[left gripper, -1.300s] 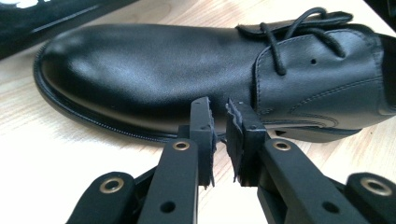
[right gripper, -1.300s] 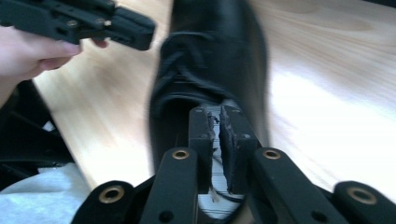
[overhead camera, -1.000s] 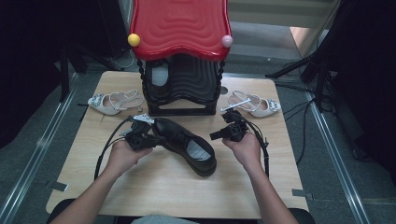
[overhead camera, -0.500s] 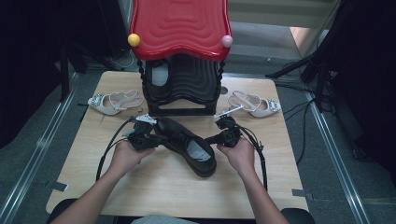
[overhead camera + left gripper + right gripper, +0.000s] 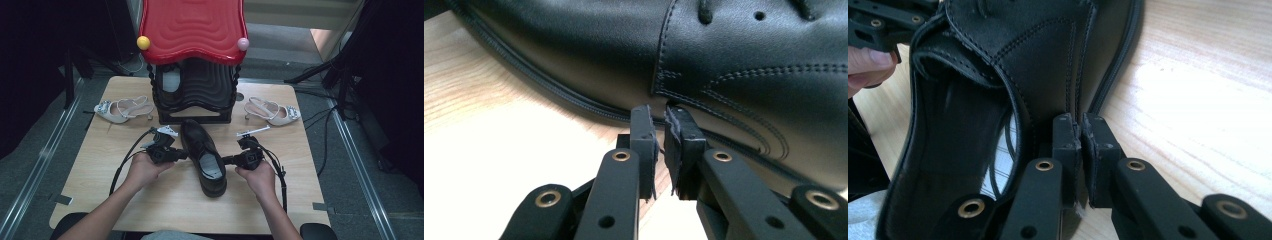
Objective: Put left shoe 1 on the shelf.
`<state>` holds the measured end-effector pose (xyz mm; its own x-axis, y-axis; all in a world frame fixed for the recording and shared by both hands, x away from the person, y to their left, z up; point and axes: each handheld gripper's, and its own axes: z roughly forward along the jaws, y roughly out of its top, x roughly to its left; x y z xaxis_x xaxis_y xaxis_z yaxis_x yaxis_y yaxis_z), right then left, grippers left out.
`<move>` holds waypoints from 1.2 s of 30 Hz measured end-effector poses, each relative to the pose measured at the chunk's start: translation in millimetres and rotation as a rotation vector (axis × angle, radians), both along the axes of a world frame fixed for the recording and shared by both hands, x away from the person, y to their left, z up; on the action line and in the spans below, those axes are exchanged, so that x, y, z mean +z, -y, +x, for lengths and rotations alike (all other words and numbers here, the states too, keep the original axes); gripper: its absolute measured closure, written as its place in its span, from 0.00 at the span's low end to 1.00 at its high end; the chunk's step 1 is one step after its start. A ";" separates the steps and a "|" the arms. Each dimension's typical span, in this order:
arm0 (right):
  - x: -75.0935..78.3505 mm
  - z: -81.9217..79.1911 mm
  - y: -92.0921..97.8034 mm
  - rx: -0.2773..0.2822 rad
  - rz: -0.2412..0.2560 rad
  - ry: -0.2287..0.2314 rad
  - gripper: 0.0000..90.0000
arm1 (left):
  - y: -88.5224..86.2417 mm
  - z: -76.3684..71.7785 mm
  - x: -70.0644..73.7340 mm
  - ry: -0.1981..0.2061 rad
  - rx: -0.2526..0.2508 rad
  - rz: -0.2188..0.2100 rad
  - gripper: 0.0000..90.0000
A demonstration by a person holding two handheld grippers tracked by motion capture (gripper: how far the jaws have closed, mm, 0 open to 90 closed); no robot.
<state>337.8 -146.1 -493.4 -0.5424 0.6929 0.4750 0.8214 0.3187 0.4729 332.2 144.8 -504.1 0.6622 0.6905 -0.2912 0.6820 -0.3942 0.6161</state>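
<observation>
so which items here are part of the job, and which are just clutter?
In play: black shoe, left gripper, right gripper, both shut against its sides.
Lying about: left sandal, right sandal, red-topped rack.

A light wooden table point(image 5: 150, 200) stands on grey floor point(image 5: 45, 160), dark surroundings.

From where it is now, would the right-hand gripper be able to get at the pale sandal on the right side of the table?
Probably yes. The right gripper, jaws shut, rests against the black shoe, and the pale sandal lies beyond it on the table with bare wood between. It would have to leave the shoe first.
</observation>
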 end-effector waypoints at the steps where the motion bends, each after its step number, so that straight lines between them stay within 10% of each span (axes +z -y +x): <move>1: -1.0 -1.5 -0.2 -0.001 0.003 0.004 0.96 | 0.3 0.2 0.1 -0.001 0.002 0.001 0.92; 12: -2.3 -13.8 -5.1 -0.030 0.015 -0.038 0.90 | -2.5 5.0 -0.9 -0.035 0.027 -0.044 0.91; 18: 0.0 -7.5 -2.6 -0.058 -0.043 -0.081 0.70 | -8.2 4.4 4.2 -0.016 0.034 -0.025 0.79; 28: 24.7 -6.4 -1.0 -0.025 -0.094 -0.008 0.58 | -23.3 -0.8 22.1 0.010 0.049 -0.045 0.68; 36: 42.5 -10.7 0.0 0.037 0.005 0.114 0.49 | -27.4 0.3 22.6 0.010 0.052 -0.043 0.64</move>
<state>327.1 -146.1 -450.9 -0.6179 0.6693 0.4125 0.7502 0.3449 0.5641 332.4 172.2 -481.5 0.6288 0.7110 -0.3148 0.6947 -0.3318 0.6382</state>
